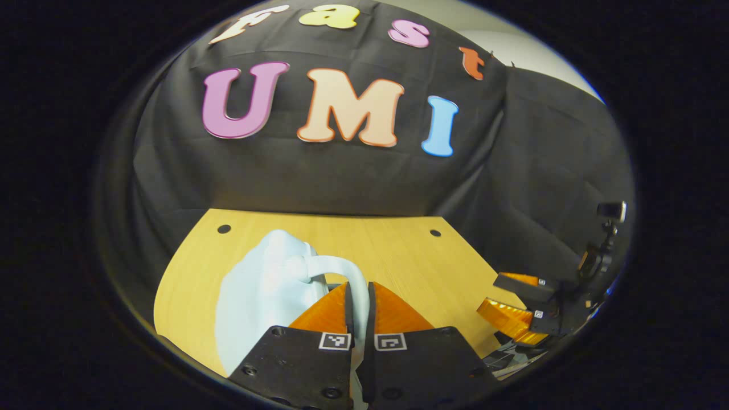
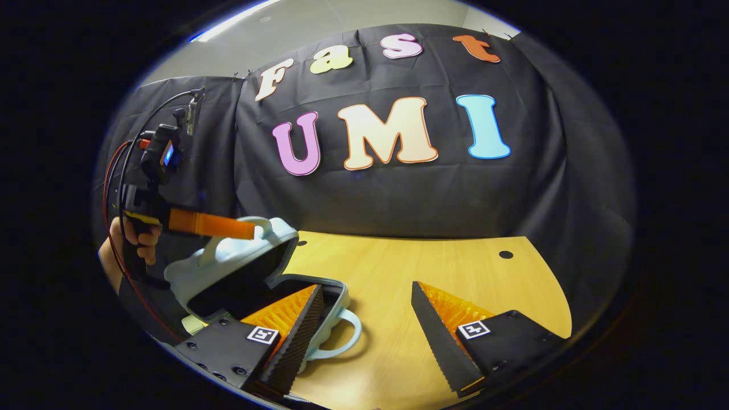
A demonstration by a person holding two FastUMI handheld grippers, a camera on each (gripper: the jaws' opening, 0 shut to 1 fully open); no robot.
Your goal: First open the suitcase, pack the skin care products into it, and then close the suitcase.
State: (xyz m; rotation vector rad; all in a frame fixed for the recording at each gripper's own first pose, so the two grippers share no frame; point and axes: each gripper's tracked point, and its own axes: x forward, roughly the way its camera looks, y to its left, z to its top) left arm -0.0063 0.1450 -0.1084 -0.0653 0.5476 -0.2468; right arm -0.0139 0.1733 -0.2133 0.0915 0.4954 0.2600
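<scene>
A pale blue suitcase (image 2: 239, 267) lies on the wooden table (image 2: 455, 273), its lid (image 1: 262, 285) tilted up and partly raised off the lower half (image 2: 333, 310). My left gripper (image 1: 359, 302) is shut on the lid's curved handle (image 1: 342, 267); from the right gripper view the left gripper (image 2: 250, 229) hangs over the lid's top, held by a hand (image 2: 136, 236). My right gripper (image 2: 370, 324) stands open just right of the suitcase's front, its left finger (image 2: 296, 324) against the lower half's rim. The lower handle (image 2: 344, 336) lies flat on the table. The dark inside of the case is mostly hidden.
Bare tabletop stretches behind and to the right of the suitcase, with small round holes (image 2: 506, 254) near the back edge. Black cloth closes the back and sides. The right gripper (image 1: 529, 310) sits at the table's right edge, over something flat and pale (image 1: 507, 359).
</scene>
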